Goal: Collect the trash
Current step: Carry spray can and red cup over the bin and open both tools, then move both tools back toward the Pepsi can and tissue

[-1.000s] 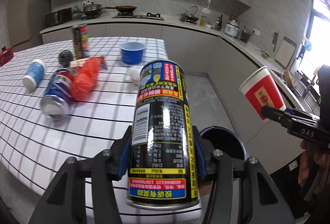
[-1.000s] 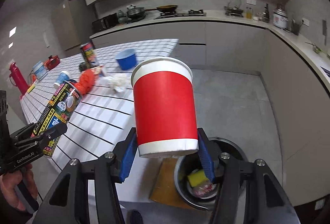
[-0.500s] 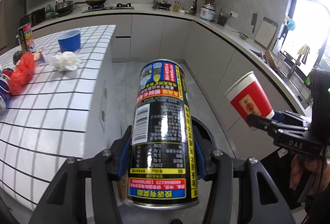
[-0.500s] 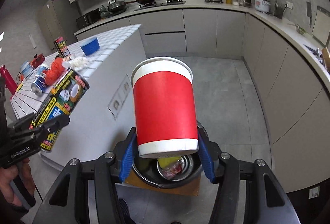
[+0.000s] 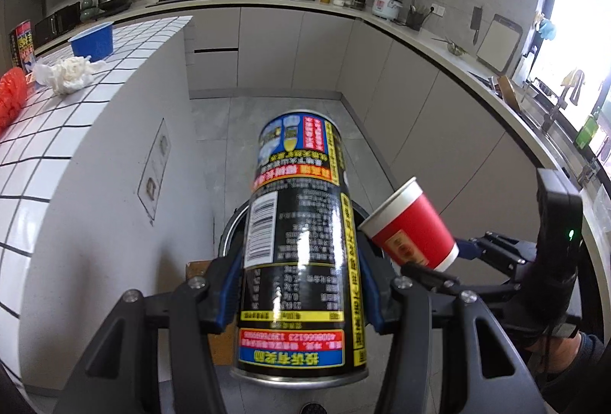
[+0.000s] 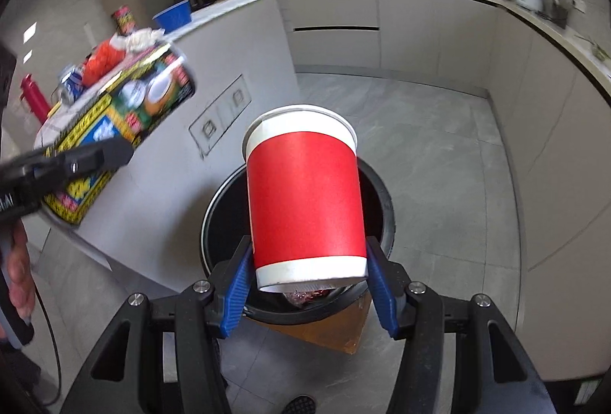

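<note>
The left gripper has its blue fingers clenched on the sides of a black can with yellow, red and blue label print; the can stands along the fingers, its far end tilted away and down toward the floor. The right gripper grasps a red paper cup with white bands, fingers pressed against its lower sides, open mouth pointing away. Both things hang above a round black bin that sits on a brown board on the grey floor, just beside the end wall of the white tiled tabletop. In the left wrist view the cup sits just right of the can, near it, over the bin's rim. Some red wrapper shows inside the bin under the cup. On the tabletop lie a white crumpled tissue, a blue bowl, an orange-red bag and another can
</note>
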Demonstrator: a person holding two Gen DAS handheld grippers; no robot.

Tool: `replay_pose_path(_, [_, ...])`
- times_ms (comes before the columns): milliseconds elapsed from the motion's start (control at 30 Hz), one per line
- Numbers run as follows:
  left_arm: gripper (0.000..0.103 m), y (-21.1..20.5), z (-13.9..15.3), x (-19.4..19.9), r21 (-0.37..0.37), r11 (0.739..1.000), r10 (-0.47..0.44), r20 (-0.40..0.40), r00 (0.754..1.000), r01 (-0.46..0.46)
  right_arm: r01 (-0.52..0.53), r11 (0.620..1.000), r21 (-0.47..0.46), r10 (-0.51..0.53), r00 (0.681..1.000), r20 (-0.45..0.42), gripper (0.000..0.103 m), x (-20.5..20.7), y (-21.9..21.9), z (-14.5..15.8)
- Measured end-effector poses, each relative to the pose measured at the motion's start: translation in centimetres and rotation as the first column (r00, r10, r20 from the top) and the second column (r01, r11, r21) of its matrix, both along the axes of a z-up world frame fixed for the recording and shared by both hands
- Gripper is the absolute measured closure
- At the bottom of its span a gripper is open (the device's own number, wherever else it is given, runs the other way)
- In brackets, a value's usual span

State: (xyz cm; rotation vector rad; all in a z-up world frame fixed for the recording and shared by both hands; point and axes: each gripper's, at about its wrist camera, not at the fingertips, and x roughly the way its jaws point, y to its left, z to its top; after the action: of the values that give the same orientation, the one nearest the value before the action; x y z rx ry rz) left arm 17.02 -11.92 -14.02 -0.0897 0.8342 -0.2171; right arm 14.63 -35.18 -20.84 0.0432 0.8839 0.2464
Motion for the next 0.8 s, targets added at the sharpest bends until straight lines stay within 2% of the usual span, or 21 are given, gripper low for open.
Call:
replay_pose_path(67, [0.049,-0.3,-0.3,0.6,-0.031,1.0,0.0,0.004,1.0,0.0,-0.034,0.999,0.004,0.033,0.999,0.003,0.043,0.5,0.1,-0.9])
replay_pose_path(100, [0.044,-0.5,-0.4,0.8,-0.043,0.999,0.002,0.008,1.0,-0.002,-0.063,0.998,-0.001,0.063,0.998,0.011,0.042,0.8,0.4,-1.5])
replay_pose_path(133, [0.034,-0.6,-0.5,1.2,-0.066,0.998,0.004,0.018,1.0,-0.003,-0.087,0.996,-0.006,0.087,0.996,0.033,0.019,1.1,0.6,-2.1])
replay_pose_path(167, [0.012,-0.7,-0.7,1.7,-0.081,0.997,0.019,0.014,1.0,-0.018,-0.088,0.995,-0.046,0.09,0.995,0.049,0.002,1.6,0.9,-3.3])
replay_pose_path(200, [0.01,-0.8,-0.8,1.8,-0.095,0.995,0.026,0.016,1.0,-0.024,-0.075,0.992,-0.106,0.08,0.996,0.045,0.002,2.0,1.2,-4.5])
replay_pose_path(267, [0.01,-1.2,-0.8,1.8,-0.123,0.992,0.006,0.021,1.0,-0.003,-0.092,0.99,-0.105,0.096,0.995,0.031,0.002,1.9,0.6,-5.9])
replay_pose_path(333, [0.01,-1.1,-0.7,1.4,-0.128,0.992,0.01,0.026,1.0,-0.007,-0.054,0.993,-0.106,0.057,0.998,0.026,0.002,1.2,-0.4,-6.6])
replay_pose_path(433, [0.01,-0.4,-0.4,1.2,-0.139,0.99,0.033,0.02,0.999,-0.029,-0.036,0.997,-0.072,0.039,0.998,0.044,0.002,0.3,-1.0,-6.0])
replay_pose_path(667, [0.01,1.2,1.8,0.1,-0.052,0.995,0.086,0.045,0.995,-0.084,-0.009,0.999,-0.051,0.012,0.998,0.06,0.002,-0.9,-1.0,-2.8])
replay_pose_path(800, [0.01,2.8,2.8,-1.0,-0.039,0.993,0.117,0.049,0.992,-0.115,0.006,0.998,-0.06,-0.003,0.999,0.038,0.002,-0.9,0.2,-1.2])
